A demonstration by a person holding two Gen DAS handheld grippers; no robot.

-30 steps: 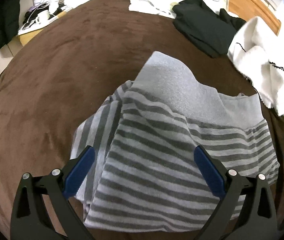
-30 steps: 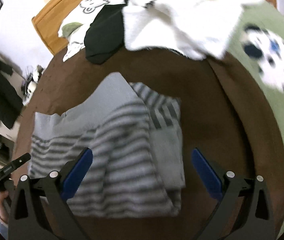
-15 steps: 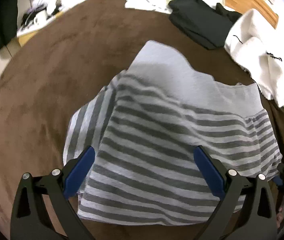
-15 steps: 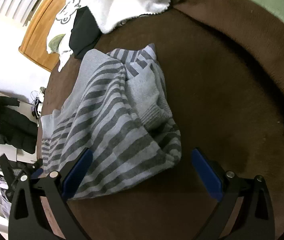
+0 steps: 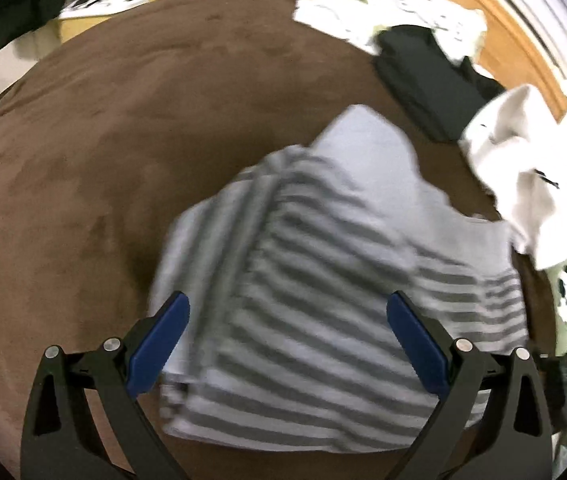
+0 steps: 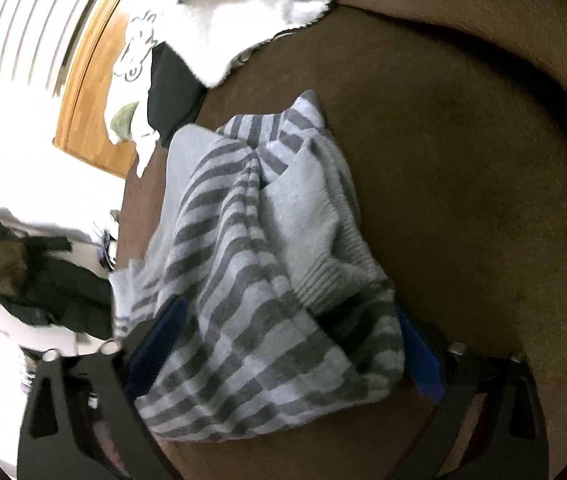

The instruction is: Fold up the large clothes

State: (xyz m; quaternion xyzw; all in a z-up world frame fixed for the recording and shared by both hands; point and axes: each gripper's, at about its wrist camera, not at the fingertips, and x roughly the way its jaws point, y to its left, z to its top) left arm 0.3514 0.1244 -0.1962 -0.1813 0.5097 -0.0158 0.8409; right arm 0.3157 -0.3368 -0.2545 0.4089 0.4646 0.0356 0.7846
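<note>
Striped grey sweater (image 5: 323, 300) is lying part-folded on the brown bed cover (image 5: 83, 160), near a black garment (image 5: 431, 84) & white fleece (image 5: 523, 184). You're holding the left claw (image 5: 287, 332) wide open above it, gripping nothing. Your right claw (image 6: 283, 344) is closing w/ the sweater's bunched edge between its pads, prob. not yet pinched.

Grey striped sweater (image 5: 323, 300) — folded, bunched — lying on brown bedspread (image 5: 103, 140).
</note>
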